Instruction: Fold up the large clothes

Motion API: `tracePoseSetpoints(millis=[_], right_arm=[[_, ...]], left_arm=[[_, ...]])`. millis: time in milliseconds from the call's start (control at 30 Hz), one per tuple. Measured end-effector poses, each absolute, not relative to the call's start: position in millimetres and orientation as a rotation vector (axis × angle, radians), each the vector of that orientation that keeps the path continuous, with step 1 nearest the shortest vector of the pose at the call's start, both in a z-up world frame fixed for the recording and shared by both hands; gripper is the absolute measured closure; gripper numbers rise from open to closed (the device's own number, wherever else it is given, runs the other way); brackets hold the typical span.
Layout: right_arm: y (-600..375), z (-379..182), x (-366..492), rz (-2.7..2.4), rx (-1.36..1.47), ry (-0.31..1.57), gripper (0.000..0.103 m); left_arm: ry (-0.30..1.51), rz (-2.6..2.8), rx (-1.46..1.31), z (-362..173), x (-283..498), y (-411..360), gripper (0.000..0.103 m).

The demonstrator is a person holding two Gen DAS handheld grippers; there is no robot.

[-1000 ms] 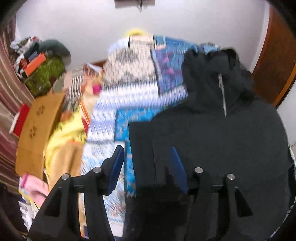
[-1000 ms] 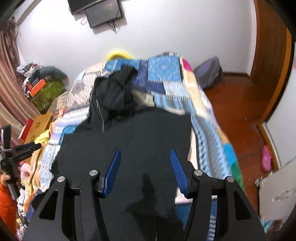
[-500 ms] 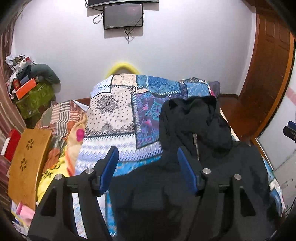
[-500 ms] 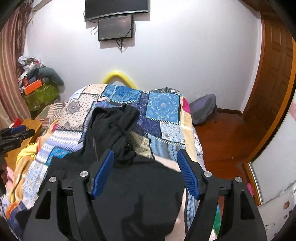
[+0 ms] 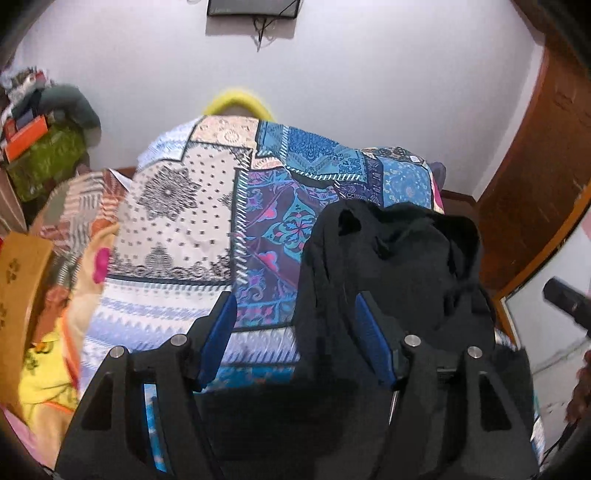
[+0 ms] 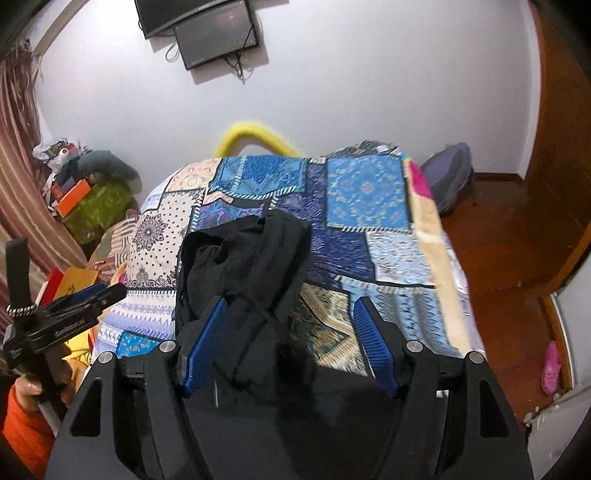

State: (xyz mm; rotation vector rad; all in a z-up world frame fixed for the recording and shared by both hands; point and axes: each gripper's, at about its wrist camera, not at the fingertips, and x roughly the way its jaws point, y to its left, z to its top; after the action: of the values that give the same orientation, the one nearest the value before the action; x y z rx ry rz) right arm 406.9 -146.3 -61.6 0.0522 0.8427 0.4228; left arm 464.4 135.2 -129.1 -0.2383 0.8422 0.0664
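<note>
A black hooded sweatshirt [image 5: 391, 266] lies on a bed with a blue patchwork quilt [image 5: 295, 184], its hood bunched toward the headboard. My left gripper [image 5: 295, 325] is open and empty above the garment's left side. In the right wrist view the sweatshirt [image 6: 243, 266] lies on the quilt [image 6: 369, 206]. My right gripper [image 6: 291, 332] is open and empty above its right side. The left gripper also shows in the right wrist view [image 6: 88, 295] at the far left.
A yellow headboard arch [image 6: 255, 133] and a wall screen [image 6: 207, 26] stand at the far end. Cluttered boxes and bags [image 6: 88, 195] and a wooden stool [image 5: 18, 273] crowd the bed's left. A wooden floor [image 6: 509, 229], a backpack [image 6: 450, 181] and a door lie right.
Both grippers have lifted and tilted up from the sweatshirt's body, so the views now take in the hood, the quilt and the far wall. Both stay open.
</note>
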Motion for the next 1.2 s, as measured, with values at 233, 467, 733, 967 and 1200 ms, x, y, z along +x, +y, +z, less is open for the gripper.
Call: tracePoseSetpoints(millis=[233,467,733,967,1200], right_arm=[[-131,-86,444,0.474,0.127,0.890,0.036],[-132,-107,469,0.458,0.178,0.944,0.046],[-132,-127,480,0.456,0.217,1.007,0.088],[-139,-103,458,0.509,0.253,0.976,0.090],[-134,-67,401,0.568,0.155,0.916,0.091]], left_arm=[[0.883,0.021,-0.333,-156,516,137,0.038],[0.928,0.021,-0.322,-183,551,127,0.057],[0.949,0.010,-0.298,-197,552,122,0.091],[0.898,-0.006,-0.188,-162,513,114,0.094],[0.871,-0.058,-0.151,-124,444,108,0.094]])
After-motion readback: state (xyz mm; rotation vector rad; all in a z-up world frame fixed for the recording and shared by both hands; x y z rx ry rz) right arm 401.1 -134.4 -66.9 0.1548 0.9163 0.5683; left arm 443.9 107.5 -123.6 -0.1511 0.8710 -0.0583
